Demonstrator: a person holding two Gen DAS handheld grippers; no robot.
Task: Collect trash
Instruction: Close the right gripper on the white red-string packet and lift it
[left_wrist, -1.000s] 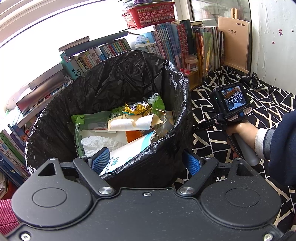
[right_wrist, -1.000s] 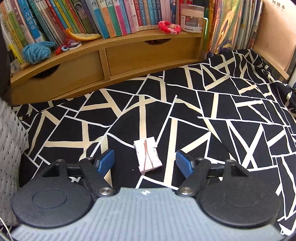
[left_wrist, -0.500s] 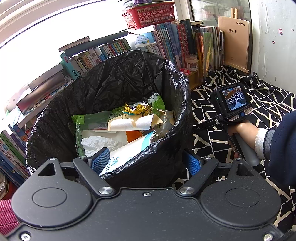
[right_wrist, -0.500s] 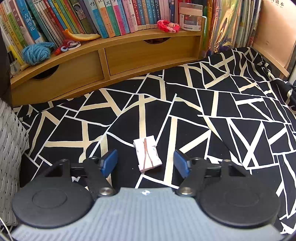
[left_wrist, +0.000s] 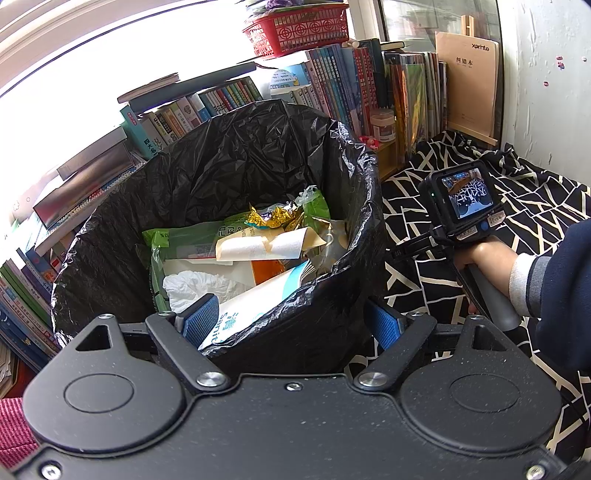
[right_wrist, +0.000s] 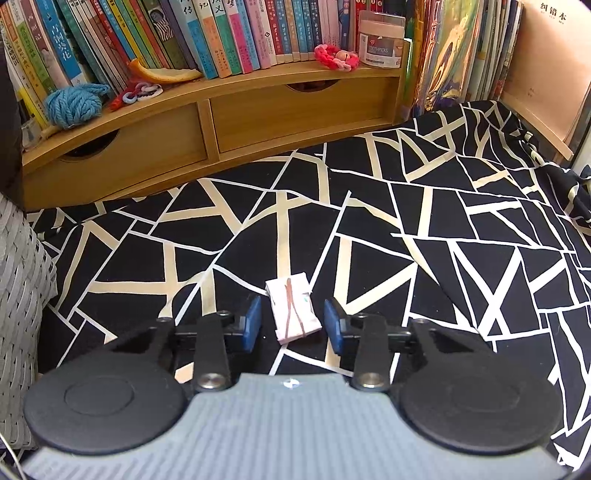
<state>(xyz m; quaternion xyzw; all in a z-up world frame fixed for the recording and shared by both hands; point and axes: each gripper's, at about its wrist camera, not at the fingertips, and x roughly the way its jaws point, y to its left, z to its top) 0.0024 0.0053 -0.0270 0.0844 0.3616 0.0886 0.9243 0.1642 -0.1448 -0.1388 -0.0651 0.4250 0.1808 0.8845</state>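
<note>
Change since earlier: right hand-held gripper (right_wrist: 291, 323) has just been closing its jaws around the folded paper scrap (right_wrist: 293, 307); blue pads stand just beside it, a gap on each side.
Scrap: lies flat on the black-and-cream patterned cloth (right_wrist: 369, 221), before the wooden shelf (right_wrist: 221, 114).
Left hand-held gripper (left_wrist: 291, 325): jaws apart, straddling the near rim of the black-lined trash bin (left_wrist: 229, 192); nothing clamped.
Bin: holds wrappers and tissue.
</note>
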